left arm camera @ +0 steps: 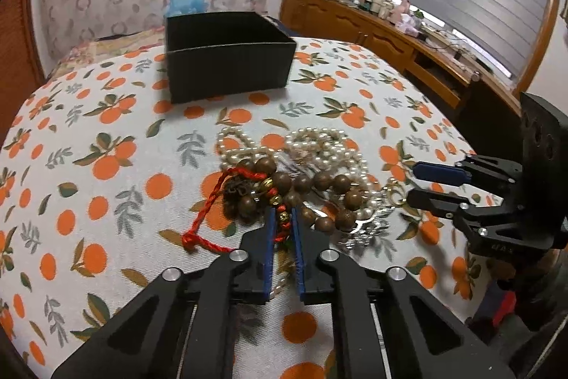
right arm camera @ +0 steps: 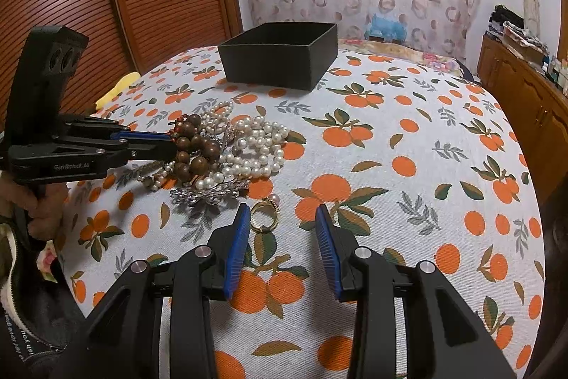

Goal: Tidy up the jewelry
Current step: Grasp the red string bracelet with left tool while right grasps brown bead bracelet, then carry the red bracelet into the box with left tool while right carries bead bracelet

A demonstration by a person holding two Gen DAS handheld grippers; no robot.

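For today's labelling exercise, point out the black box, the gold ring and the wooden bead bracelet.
black box [right arm camera: 273, 68]: right wrist view, on its front wall.
gold ring [right arm camera: 264, 214]: right wrist view, on the band's near edge.
wooden bead bracelet [left arm camera: 321, 182]: left wrist view, on one brown bead.

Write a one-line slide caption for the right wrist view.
Open right gripper nears a gold ring while the left gripper reaches into the bead pile; black box behind.
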